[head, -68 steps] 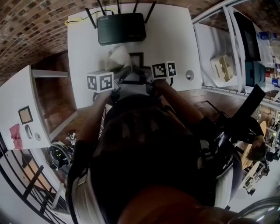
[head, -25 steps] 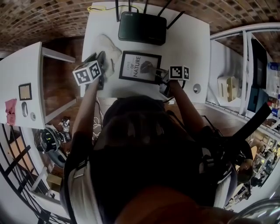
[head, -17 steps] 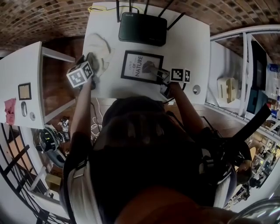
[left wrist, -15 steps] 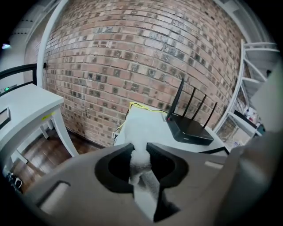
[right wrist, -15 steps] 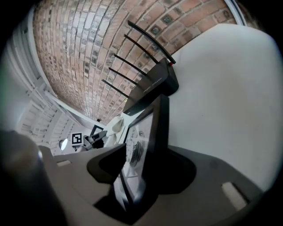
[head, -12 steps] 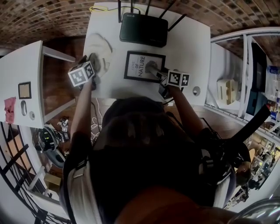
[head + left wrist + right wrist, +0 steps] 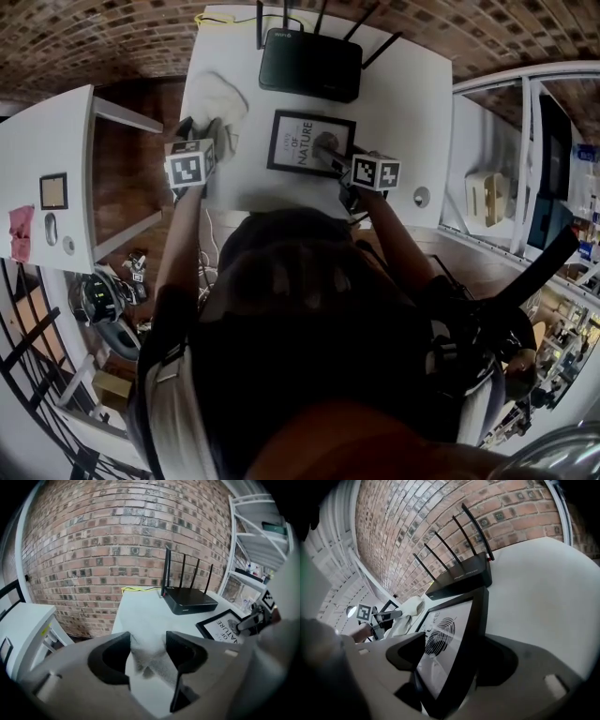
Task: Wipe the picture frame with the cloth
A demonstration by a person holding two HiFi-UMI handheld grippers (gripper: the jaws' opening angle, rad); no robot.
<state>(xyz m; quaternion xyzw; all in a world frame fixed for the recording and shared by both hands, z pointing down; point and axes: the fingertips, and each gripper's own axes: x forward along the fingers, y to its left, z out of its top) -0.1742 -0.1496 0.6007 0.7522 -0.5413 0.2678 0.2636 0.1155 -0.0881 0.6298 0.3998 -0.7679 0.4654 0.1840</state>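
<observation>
Partly, the person's head (image 7: 309, 309) hides the table's (image 7: 412, 103) edge nearest the picture frame (image 7: 295, 141).

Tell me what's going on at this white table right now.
A person is working at a white table with a hand-held gripper in each hand. The left hand-held gripper is down at the cloth, which sits between jaws that have just been opening. The right hand-held gripper straddles an edge of the picture frame, its jaws also just opened and not clamping. The frame lies on the table in front of a black router.
</observation>
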